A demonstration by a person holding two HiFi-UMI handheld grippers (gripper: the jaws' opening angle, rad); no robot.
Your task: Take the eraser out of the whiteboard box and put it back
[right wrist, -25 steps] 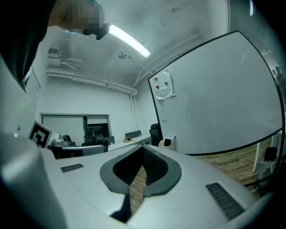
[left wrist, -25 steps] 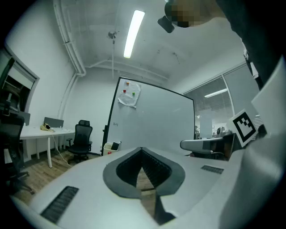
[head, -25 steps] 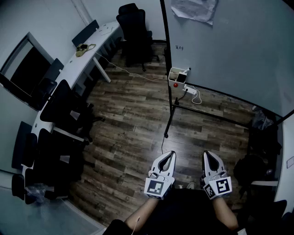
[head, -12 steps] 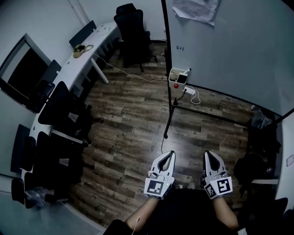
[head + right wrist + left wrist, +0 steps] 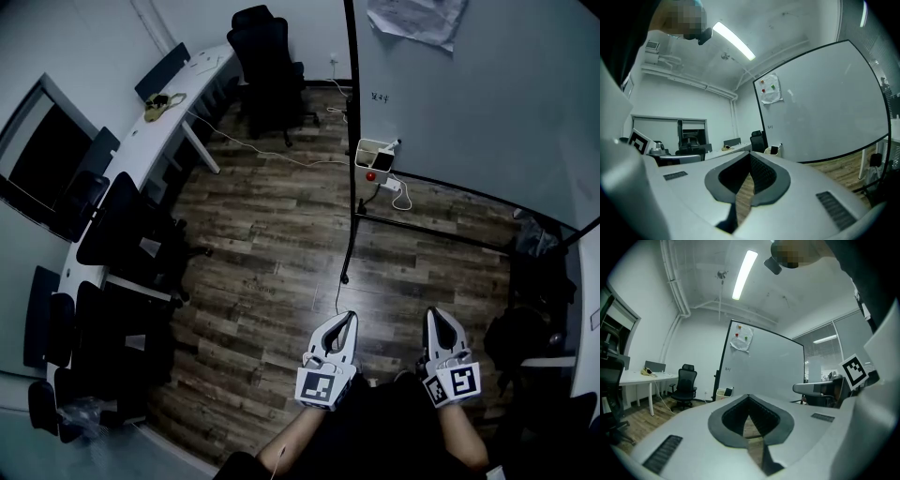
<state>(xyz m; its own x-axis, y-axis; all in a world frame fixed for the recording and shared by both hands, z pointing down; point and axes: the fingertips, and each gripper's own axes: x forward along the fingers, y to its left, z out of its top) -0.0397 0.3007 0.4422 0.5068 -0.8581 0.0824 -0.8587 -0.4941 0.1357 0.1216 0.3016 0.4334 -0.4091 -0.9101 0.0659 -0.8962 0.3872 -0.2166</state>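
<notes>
The white whiteboard box (image 5: 377, 153) hangs at the lower left corner of the whiteboard (image 5: 469, 103), far ahead of both grippers. A dark block (image 5: 385, 161) stands in it, too small to name. The box also shows small in the left gripper view (image 5: 724, 392) and the right gripper view (image 5: 773, 150). My left gripper (image 5: 348, 319) and right gripper (image 5: 433, 314) are held side by side, low in the head view, pointing level toward the board. Both are shut with nothing between their jaws, as the left gripper (image 5: 749, 396) and right gripper (image 5: 751, 154) show in their own views.
A red knob (image 5: 371, 175) and a white power strip (image 5: 392, 186) sit below the box. The whiteboard stand's foot bar (image 5: 431, 234) lies across the wooden floor. A long white desk (image 5: 169, 122) with black chairs (image 5: 267, 66) lines the left side. Dark bags (image 5: 525, 328) stand to the right.
The head view has shifted, so the whiteboard and its box sit slightly further right. The right gripper has drifted a little right. Both grippers stay shut and empty.
</notes>
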